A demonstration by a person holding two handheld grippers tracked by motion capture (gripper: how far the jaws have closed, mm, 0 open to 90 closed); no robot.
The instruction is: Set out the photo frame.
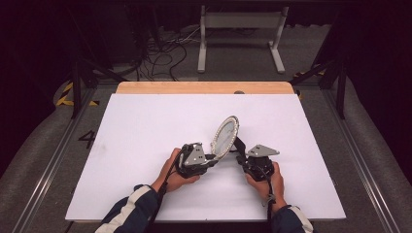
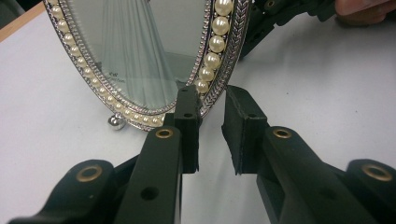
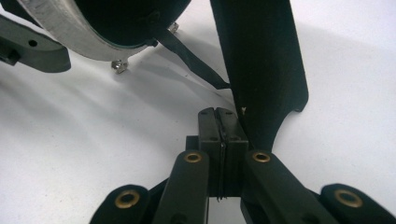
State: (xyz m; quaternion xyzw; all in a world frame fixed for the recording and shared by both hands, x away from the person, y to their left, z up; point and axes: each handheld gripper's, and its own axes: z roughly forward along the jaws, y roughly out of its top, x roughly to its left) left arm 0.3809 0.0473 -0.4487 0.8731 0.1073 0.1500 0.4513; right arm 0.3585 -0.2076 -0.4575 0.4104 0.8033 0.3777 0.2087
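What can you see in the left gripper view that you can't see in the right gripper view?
The left gripper view faces the mirror's front: glass and a ring of pearls on its silver frame. The left gripper holds its fingers slightly apart at the frame's lower edge.

The right gripper view faces the back: the dark backing, the black prop stand and a thin black strap joining them. The right gripper has its fingers shut, beside the stand.

Both show the white table, the mirror's small silver feet, and the other gripper farther off.
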